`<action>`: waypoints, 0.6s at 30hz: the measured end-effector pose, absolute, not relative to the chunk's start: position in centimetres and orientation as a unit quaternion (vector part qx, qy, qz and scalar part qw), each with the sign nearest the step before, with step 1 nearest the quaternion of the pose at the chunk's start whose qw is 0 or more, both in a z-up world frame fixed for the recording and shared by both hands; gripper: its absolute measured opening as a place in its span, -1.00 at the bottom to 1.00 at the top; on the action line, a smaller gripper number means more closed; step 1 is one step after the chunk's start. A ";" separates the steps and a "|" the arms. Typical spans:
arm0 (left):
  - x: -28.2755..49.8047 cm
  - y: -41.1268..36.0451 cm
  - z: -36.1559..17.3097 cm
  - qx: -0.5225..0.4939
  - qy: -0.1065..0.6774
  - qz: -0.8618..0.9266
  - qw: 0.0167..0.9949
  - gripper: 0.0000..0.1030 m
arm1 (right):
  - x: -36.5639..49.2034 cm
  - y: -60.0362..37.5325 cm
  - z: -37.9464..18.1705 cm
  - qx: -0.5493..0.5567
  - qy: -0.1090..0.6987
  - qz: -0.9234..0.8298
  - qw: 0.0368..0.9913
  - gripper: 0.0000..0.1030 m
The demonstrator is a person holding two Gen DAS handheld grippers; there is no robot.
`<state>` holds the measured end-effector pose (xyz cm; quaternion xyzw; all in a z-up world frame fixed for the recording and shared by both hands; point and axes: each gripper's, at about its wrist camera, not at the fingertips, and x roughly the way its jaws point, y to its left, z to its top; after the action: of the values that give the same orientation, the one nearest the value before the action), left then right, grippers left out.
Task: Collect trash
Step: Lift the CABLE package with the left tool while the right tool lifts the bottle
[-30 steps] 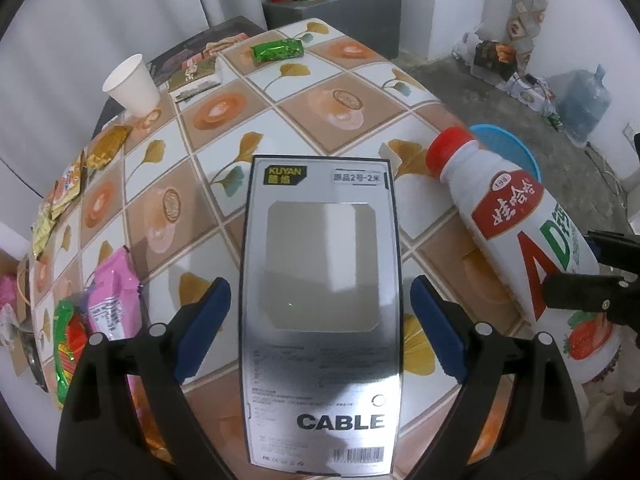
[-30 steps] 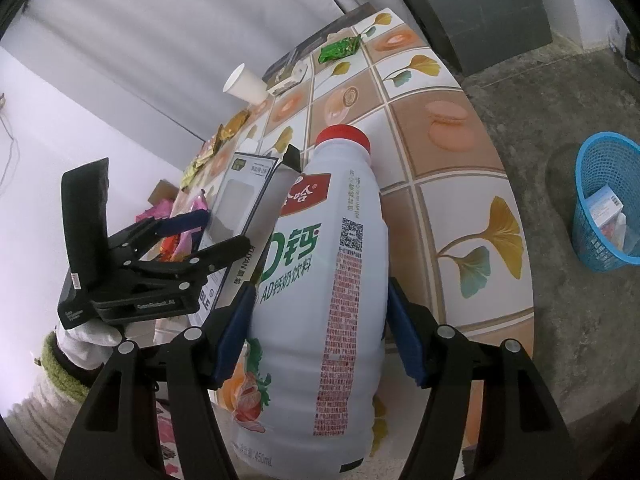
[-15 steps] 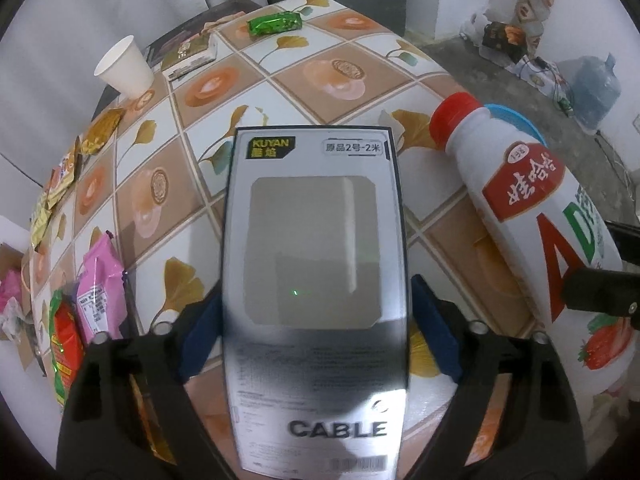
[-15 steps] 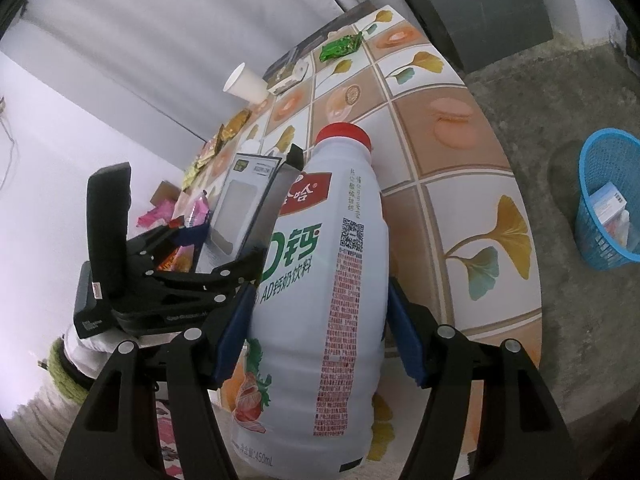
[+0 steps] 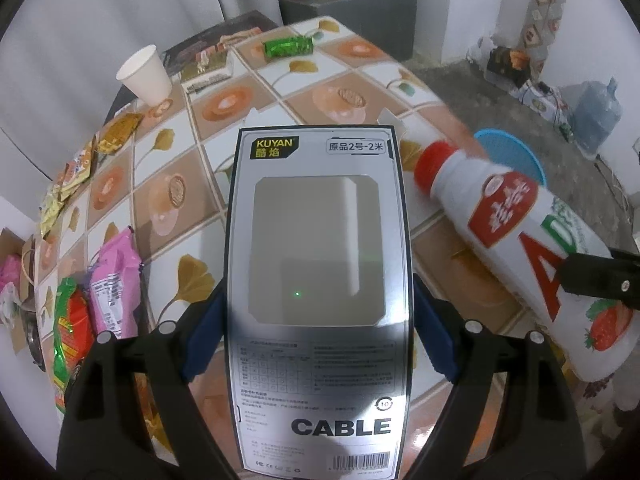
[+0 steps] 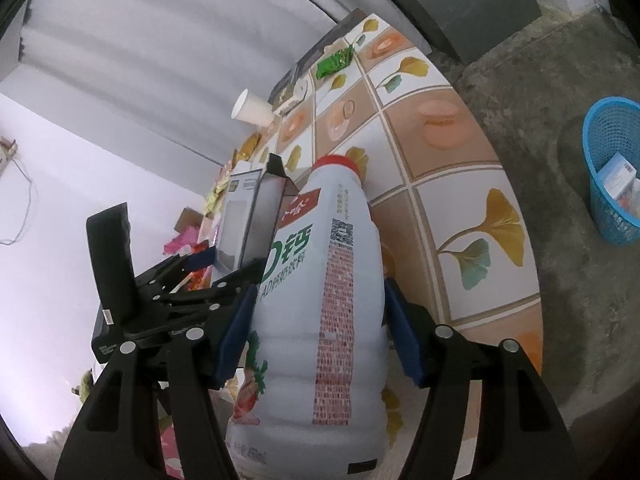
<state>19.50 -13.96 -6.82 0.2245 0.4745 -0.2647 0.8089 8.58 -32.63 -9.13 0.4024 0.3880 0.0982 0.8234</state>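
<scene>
Nearest, in the left wrist view: left tool [image 5: 316, 328] with blue pads [image 5: 202, 336] against both long edges of the cable box [image 5: 318, 280], so clamped on it; box tilted up off the desk [image 5: 344, 80], its upper flap open. In the right wrist view: right tool [image 6: 316, 332] clamped around the lower body of the white AD calcium milk bottle [image 6: 320, 300], red cap on, pointing away. Both pieces of trash thus lifted, side by side, bottle just right of the box.

A little farther, on the tiled desk to the left: pink snack packet [image 5: 114, 280], red and green packet [image 5: 68, 332], then a row of yellow wrappers [image 5: 72, 172] along the edge. Farther still: white paper cup [image 5: 146, 76], upright, and green wrapper [image 5: 288, 47] near the far end. All still lying there, not yet collected.

Beyond the desk edge, on the concrete floor to the right: blue basket [image 6: 600, 168], already holding some boxes.

Step in hand, as judged: carrying, with pick-up done for these two items. Next move probably: swing both tools right, past the desk edge, lower over the basket and only then spread the pads. Care needed with the bottle, heavy if full and smooth, and with the thin box, easy to crush or slip. Remaining wrappers to follow afterwards.
</scene>
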 end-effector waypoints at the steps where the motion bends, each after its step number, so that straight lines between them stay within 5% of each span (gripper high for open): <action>1: 19.3 -14.0 -6.5 0.223 0.472 -0.266 0.811 0.56 | 8.3 -32.7 -9.0 0.404 0.385 0.099 0.824 0.20; 18: 16.7 -15.0 -2.2 0.189 0.442 -0.295 0.825 0.55 | 6.0 -33.9 -6.5 0.403 0.345 0.099 0.842 0.19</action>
<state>16.71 -15.00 -2.19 0.1892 0.4422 -0.2954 0.8255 6.03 -33.86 -6.48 0.4029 0.3449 0.0987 0.8420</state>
